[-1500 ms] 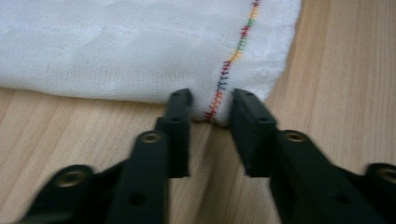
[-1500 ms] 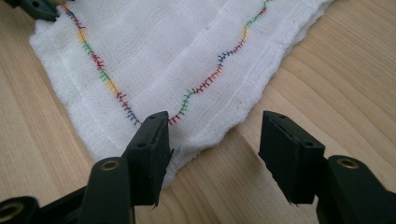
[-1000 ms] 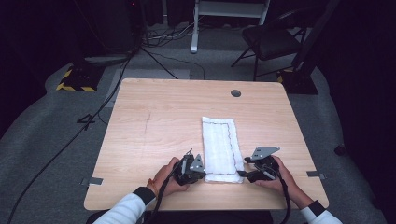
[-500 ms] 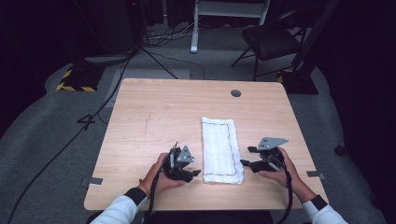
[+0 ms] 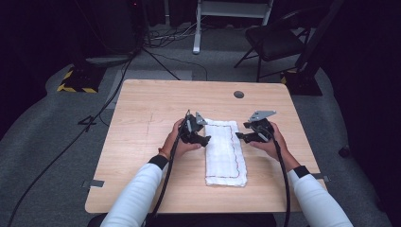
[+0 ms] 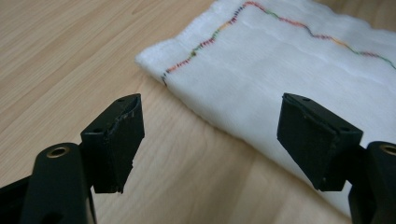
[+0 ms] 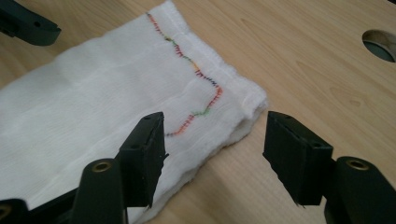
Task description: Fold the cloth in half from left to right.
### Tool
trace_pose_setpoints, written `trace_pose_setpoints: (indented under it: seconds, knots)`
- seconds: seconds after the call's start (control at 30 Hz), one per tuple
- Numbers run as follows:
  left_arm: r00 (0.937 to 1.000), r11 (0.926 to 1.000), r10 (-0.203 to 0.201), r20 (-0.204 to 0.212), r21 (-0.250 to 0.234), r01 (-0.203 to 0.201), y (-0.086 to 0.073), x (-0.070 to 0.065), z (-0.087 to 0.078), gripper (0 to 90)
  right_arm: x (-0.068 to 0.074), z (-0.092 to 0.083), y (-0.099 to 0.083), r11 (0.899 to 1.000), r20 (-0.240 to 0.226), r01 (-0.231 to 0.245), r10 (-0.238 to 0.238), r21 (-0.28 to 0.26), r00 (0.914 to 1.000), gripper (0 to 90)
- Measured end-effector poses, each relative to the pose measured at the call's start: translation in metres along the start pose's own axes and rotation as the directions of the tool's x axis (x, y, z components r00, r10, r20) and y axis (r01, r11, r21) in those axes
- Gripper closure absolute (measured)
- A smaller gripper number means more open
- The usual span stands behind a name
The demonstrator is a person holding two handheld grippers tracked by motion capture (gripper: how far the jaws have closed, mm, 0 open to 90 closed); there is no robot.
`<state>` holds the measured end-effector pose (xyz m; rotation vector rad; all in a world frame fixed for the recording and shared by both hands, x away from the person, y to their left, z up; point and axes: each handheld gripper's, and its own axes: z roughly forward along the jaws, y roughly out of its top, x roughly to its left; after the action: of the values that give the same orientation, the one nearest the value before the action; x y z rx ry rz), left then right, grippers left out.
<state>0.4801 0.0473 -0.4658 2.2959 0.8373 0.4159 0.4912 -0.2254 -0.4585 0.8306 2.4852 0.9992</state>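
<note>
A folded white cloth [image 5: 226,152] with a coloured stitched border lies lengthwise on the wooden table [image 5: 151,109]. My left gripper [image 5: 204,137] hovers at the cloth's far left corner; its jaws have just been opening and stand open, with the cloth [image 6: 289,60] ahead of them and nothing pressed between the pads [image 6: 210,116]. My right gripper [image 5: 240,136] is at the far right corner, open, its jaws having just closed a little. That corner of the cloth [image 7: 93,93] lies between them [image 7: 215,135], untouched. The left gripper's jaw tip [image 7: 28,23] shows across the cloth.
A round cable hole [image 5: 239,94] sits in the table beyond the cloth. On the floor behind the table are a dark chair [image 5: 276,40], trailing cables and a yellow-and-black striped block [image 5: 75,82]. Bare wood lies left of the cloth.
Both hands have moved from the cloth's near end up to its far end. The left gripper went from shut to open. The cloth lies where it was.
</note>
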Motion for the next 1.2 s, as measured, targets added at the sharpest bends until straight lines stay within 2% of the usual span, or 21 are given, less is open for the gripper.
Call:
trace_pose_setpoints:
  seconds: [0.03,0.1,0.17,0.2,0.23,0.3,0.37,0.47,0.53,0.63,0.77,0.87,0.97,1.07,1.13,1.2]
  knots:
    - [1.0000,1.0000,-0.005,-0.003,0.003,0.005,0.003,0.002,0.005,23.3,-0.001,0.004,0.003,1.000,0.013,0.007,-0.007,0.002,0.9999,39.2]
    - [0.9994,0.9994,-0.034,0.004,0.013,0.034,0.007,0.006,0.016,22.7,-0.005,0.012,0.007,1.000,0.017,-0.008,0.007,0.012,0.9998,39.1]
    - [0.9989,0.9983,-0.043,-0.021,0.040,0.043,0.012,0.010,0.028,20.8,-0.008,0.019,0.011,1.000,0.030,-0.013,0.013,0.023,0.9995,39.7]
    - [0.9981,0.9975,-0.060,-0.016,0.037,0.060,0.014,0.013,0.033,19.8,-0.010,0.023,0.013,0.999,0.036,-0.020,0.019,0.027,0.9992,39.8]
    - [0.9952,0.9949,-0.098,-0.005,0.026,0.098,0.015,0.017,0.037,19.5,-0.011,0.027,0.014,0.999,0.034,-0.027,0.026,0.027,0.9991,40.1]
    - [0.9911,0.9909,-0.133,-0.001,0.017,0.133,0.017,0.021,0.043,19.3,-0.014,0.035,0.015,0.998,0.041,-0.046,0.044,0.043,0.9982,39.8]
    - [0.9893,0.9890,-0.146,-0.006,0.027,0.146,0.017,0.023,0.049,18.7,-0.018,0.044,0.014,0.996,0.046,-0.068,0.065,0.056,0.9968,38.5]
    - [0.9898,0.9890,-0.143,-0.004,0.038,0.143,0.018,0.023,0.055,16.6,-0.023,0.051,0.013,0.993,0.041,-0.099,0.097,0.062,0.9945,36.8]
    - [0.9884,0.9878,-0.152,0.002,0.036,0.152,0.017,0.023,0.056,16.6,-0.025,0.054,0.013,0.992,0.041,-0.112,0.109,0.059,0.9931,36.6]
    - [0.9850,0.9850,-0.171,0.023,0.029,0.170,0.014,0.026,0.057,15.9,-0.027,0.058,0.010,0.989,0.017,-0.131,0.130,0.062,0.9914,36.4]
    - [0.9888,0.9890,-0.146,0.030,0.025,0.146,0.013,0.026,0.057,15.6,-0.030,0.059,0.008,0.986,-0.023,-0.159,0.161,0.056,0.9868,40.2]
    - [0.9915,0.9928,-0.120,0.050,0.013,0.119,0.012,0.027,0.057,18.1,-0.028,0.058,0.008,0.989,-0.045,-0.142,0.144,0.052,0.9886,52.1]
    - [0.9920,0.9956,-0.093,0.086,0.005,0.093,0.013,0.028,0.055,28.3,-0.027,0.058,0.009,0.989,-0.082,-0.136,0.141,0.056,0.9866,63.3]
    - [0.9901,0.9982,-0.060,0.127,0.019,0.058,0.017,0.026,0.053,46.9,-0.027,0.058,0.009,0.990,-0.110,-0.134,0.139,0.054,0.9842,74.9]
    - [0.9859,0.9976,-0.068,0.153,0.022,0.065,0.018,0.027,0.053,60.4,-0.025,0.058,0.010,0.992,-0.116,-0.117,0.123,0.053,0.9856,78.0]
    - [0.9816,0.9974,-0.072,0.177,0.013,0.071,0.018,0.027,0.054,69.4,-0.024,0.058,0.011,0.992,-0.107,-0.111,0.116,0.056,0.9874,79.7]
